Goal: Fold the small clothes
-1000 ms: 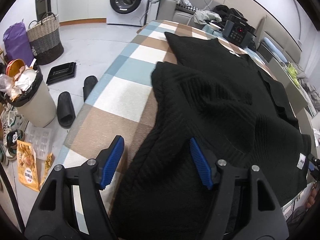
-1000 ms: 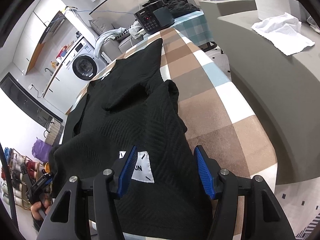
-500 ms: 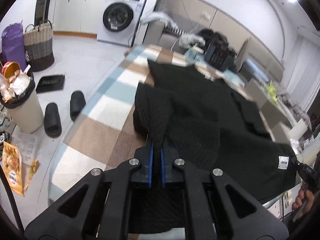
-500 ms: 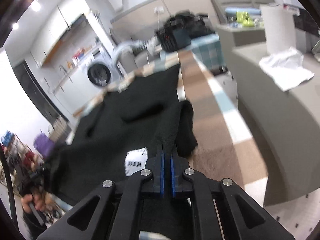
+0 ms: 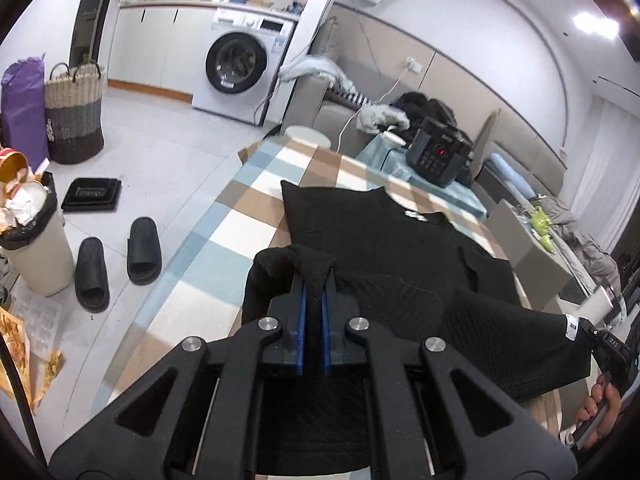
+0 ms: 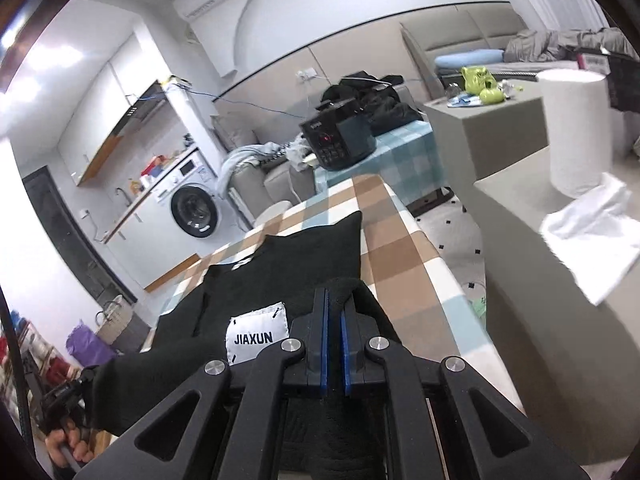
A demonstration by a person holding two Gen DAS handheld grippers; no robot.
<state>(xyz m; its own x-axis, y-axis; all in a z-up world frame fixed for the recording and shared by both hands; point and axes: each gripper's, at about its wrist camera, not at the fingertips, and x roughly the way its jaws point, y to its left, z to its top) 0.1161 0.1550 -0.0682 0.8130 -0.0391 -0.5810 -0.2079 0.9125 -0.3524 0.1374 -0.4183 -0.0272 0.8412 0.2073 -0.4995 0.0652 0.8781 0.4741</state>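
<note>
On checked tablecloth (image 5: 224,248), black knit sweater (image 5: 384,248) (white label), hem corners clenched by left gripper (image 5: 313,284), right gripper (image 6: 335,300)

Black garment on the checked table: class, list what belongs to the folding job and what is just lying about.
Belongs:
black garment
checked table
left tool, shut on the garment
right tool, shut on the garment

Lying about:
slippers
washing machine
woven basket
paper roll
</note>
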